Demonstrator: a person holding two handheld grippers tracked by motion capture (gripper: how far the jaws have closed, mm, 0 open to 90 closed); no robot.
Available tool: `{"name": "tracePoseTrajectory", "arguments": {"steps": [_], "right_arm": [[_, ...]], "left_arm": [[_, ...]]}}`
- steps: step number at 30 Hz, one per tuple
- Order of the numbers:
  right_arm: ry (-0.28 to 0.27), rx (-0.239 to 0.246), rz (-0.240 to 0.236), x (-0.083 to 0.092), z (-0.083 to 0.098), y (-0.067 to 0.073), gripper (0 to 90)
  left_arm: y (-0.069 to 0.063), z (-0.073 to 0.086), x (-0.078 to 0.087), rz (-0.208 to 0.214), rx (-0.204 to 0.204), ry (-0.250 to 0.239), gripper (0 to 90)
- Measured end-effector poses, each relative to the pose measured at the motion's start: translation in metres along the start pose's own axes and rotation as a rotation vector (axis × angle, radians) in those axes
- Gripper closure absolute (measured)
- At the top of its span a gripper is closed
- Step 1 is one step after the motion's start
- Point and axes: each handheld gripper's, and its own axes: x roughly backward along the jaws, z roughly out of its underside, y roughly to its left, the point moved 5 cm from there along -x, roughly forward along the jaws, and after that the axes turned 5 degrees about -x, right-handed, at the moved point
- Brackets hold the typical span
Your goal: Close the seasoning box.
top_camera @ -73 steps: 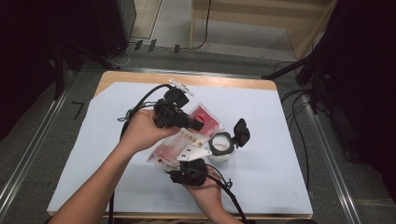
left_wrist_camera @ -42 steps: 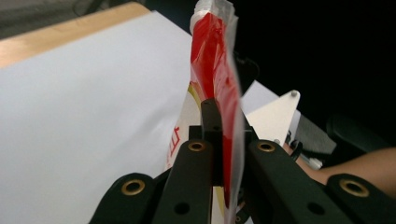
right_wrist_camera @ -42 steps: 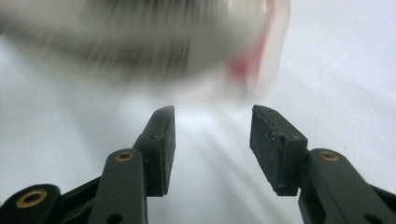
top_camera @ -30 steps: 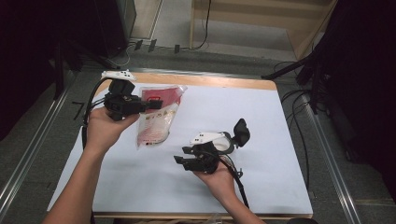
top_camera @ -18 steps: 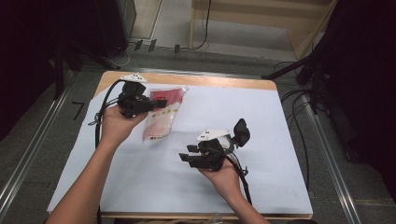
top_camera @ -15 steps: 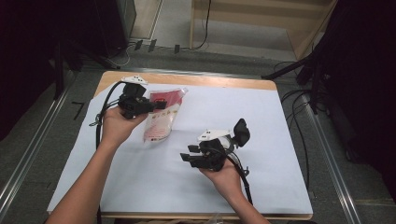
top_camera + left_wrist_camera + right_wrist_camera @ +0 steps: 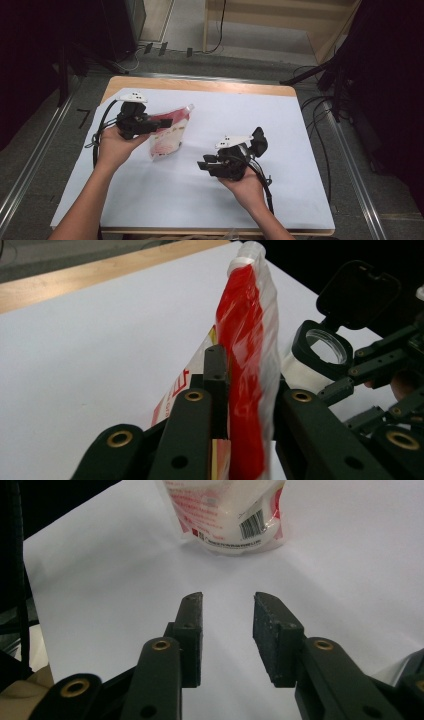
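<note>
A: Your left gripper (image 7: 159, 123) has carried the pouch (image 7: 167, 134) from frame centre to upper left. Its jaws have just been opening slightly, but the pouch is between them and still pinched.

B: Right?

A: Your right gripper (image 7: 203, 164) sits empty at centre, jaws parted, just been closing.

B: Orientation?

A: Long axis diagonal, spout (image 7: 189, 107) toward upper right, base low on the counter (image 7: 300, 150).

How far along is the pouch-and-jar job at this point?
Done, apparently: the pouch is away from the jar, whose flip lid stands open. In hand: the left gripper holds the pouch upright at the table's left, jaws just starting to open. The right gripper is empty, jaws just narrowing. Left: release the pouch, probably shut the lid.
</note>
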Motion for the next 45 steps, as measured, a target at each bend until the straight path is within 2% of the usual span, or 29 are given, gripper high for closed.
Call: {"name": "tracePoseTrajectory", "arguments": {"steps": [3, 5, 6, 7, 10, 12, 14, 18, 20, 23, 28, 32, 34, 37, 42, 45], "right_arm": [[0.001, -0.013, -0.007, 0.003, -0.002, -0.001, 67.3], [-0.001, -0.013, -0.008, 0.004, -0.003, -0.003, 68.0], [0.001, -0.017, -0.012, 0.005, -0.004, -0.004, 68.4], [-0.001, -0.017, -0.012, 0.005, -0.004, -0.004, 68.7], [0.004, -0.024, -0.015, 0.007, -0.007, -0.006, 70.0], [0.019, -0.004, 0.004, 0.007, -0.008, -0.007, 70.7], [0.034, 0.009, -0.001, 0.005, -0.009, -0.007, 72.2], [0.041, -0.002, -0.027, 0.007, -0.012, -0.007, 78.2], [0.039, -0.015, -0.038, 0.009, -0.014, -0.007, 83.3], [0.032, -0.04, -0.062, 0.015, -0.018, -0.008, 89.1], [0.041, 0.007, -0.01, 0.026, -0.023, -0.011, 90.0], [0.038, 0.015, 0.011, 0.038, -0.027, -0.014, 90.0], [0.029, 0.018, 0.014, 0.044, -0.029, -0.018, 90.0], [0.017, -0.01, 0.024, 0.054, -0.032, -0.023, 89.7], [0.005, -0.021, 0.042, 0.065, -0.034, -0.032, 89.9], [-0.008, -0.016, 0.065, 0.075, -0.038, -0.038, 89.9]], "left_arm": [[0.003, 0.006, 0.004, -0.018, 0.016, -0.003, 77.7], [0.004, 0.01, 0.008, -0.009, 0.029, -0.012, 75.8], [0.005, 0.011, 0.01, -0.008, 0.028, -0.012, 74.8], [0.005, 0.013, 0.012, -0.023, 0.026, -0.016, 74.2], [0.004, 0.015, 0.018, -0.021, 0.035, -0.02, 71.8], [0.004, 0.016, 0.022, -0.03, 0.039, -0.024, 70.7], [0.003, 0.018, 0.024, -0.028, 0.042, -0.023, 68.1], [-0.001, 0.022, 0.029, -0.029, 0.03, -0.005, 60.1], [-0.004, 0.024, 0.031, -0.03, 0.039, 0.003, 57.2], [-0.006, 0.028, 0.035, -0.031, 0.032, 0.012, 54.1], [-0.008, 0.03, 0.04, -0.042, 0.037, 0.003, 49.9], [-0.007, 0.037, 0.041, -0.054, 0.05, 0.018, 48.2], [-0.007, 0.041, 0.041, -0.047, 0.054, 0.026, 47.6], [-0.008, 0.045, 0.042, -0.054, 0.048, 0.028, 45.6], [-0.008, 0.053, 0.043, -0.068, 0.055, 0.028, 43.9], [-0.007, 0.057, 0.041, -0.07, 0.054, 0.034, 46.5]]}}
